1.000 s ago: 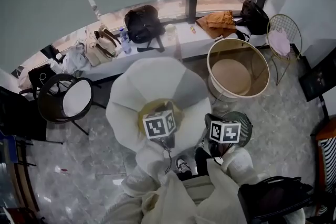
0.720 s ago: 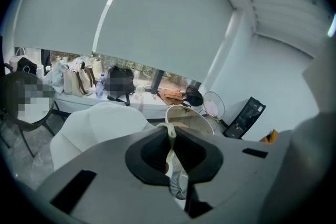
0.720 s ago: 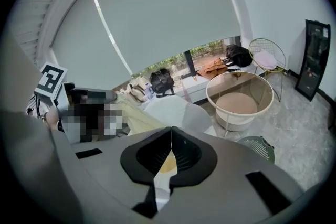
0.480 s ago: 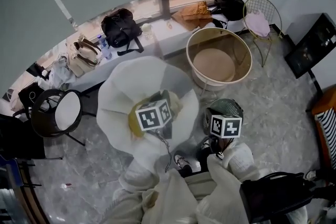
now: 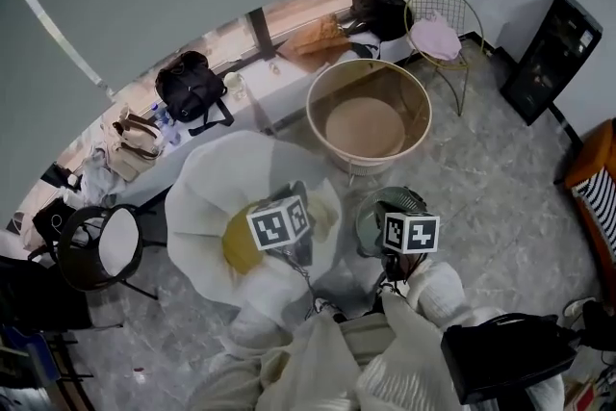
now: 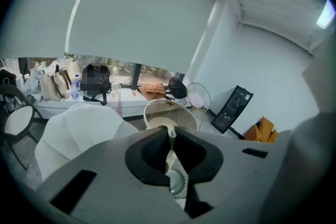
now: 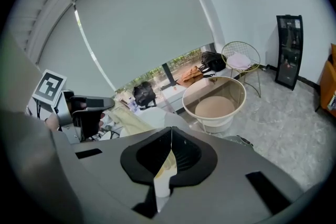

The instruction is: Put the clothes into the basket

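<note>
The round cream basket (image 5: 369,115) stands on the marble floor ahead of me, its inside bare; it also shows as the basket (image 6: 169,115) and the basket (image 7: 214,105). My left gripper (image 6: 169,132) is shut on a pale cloth with a striped ribbed hem (image 6: 177,180). Its marker cube (image 5: 281,224) hangs over a yellowish garment (image 5: 239,245) beside a big white petal-shaped chair (image 5: 221,188). My right gripper (image 7: 170,135) is shut on cream cloth (image 7: 164,170). Under its cube (image 5: 411,233) a grey-green striped piece (image 5: 377,212) shows. Both sets of fingertips are hidden in the head view.
A gold wire chair with a pink cushion (image 5: 438,29) and a black panel (image 5: 549,53) stand right of the basket. The window ledge (image 5: 250,77) carries bags. A black round stand (image 5: 96,245) is at the left, a black bag (image 5: 500,356) near my right side.
Both grippers have carried their cloth away from the white chair and closer to the basket. The head view has swung right, so the basket sits nearer the frame's middle.
</note>
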Tool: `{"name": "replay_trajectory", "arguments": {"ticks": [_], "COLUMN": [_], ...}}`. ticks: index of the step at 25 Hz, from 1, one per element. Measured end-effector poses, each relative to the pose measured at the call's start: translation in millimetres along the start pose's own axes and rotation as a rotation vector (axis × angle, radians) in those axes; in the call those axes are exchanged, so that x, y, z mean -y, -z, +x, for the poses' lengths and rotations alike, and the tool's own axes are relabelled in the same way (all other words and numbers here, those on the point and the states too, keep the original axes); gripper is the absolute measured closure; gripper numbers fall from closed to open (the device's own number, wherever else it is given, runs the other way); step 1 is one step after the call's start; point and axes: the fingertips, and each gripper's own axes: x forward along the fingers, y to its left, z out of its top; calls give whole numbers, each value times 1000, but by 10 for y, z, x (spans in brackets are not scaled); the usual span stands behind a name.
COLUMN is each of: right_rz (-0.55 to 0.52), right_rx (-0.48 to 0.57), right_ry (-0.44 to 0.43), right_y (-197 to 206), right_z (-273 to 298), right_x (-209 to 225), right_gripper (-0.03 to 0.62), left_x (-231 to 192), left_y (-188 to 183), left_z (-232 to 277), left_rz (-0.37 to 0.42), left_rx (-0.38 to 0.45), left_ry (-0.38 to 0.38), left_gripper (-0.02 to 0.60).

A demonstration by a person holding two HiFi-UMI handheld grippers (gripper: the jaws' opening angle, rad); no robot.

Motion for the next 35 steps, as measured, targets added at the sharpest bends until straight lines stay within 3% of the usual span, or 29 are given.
{"name": "replay_trajectory", "arguments": {"ticks": [15,24,35], "right_rz": [160,279,367], "right_rx": [92,124,145], "right_ry": [114,222,294], "right_y": [-280,-172,82], "right_z": [-399,-829,-1099], "right_x": [998,1638,2107], "right_gripper": [569,569,569], "left_x": [1441,2180,2703], "left_y": [-100,14,527], "left_z": [565,798,1177], "left_rz": [176,254,313], "left_rx": [-62,-109,-230], "left_ry": [176,270,348], "left_gripper": [566,566,566]}}
